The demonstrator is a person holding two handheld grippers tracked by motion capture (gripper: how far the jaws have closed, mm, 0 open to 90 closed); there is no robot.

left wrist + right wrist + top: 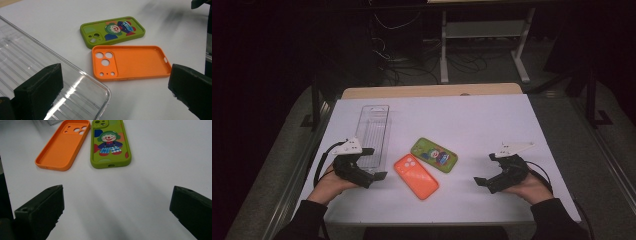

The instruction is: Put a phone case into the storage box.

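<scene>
My left claw (373, 163) gapes wide, gripping nothing, over the clear tray's (373, 131) near end; right claw (487, 170) likewise wide, bare. Orange case (415, 176) at my two o'clock, hollow up; clown-printed green case (434, 154) touching it.

High view dim, surroundings black; white table (492, 120) lit from above. Gripper views brighter, soft shadows, possibly slight edge blur.

Orange phone case (415, 176) hollow-side up, just beside green clown-printed case (434, 155), both flat.
</scene>
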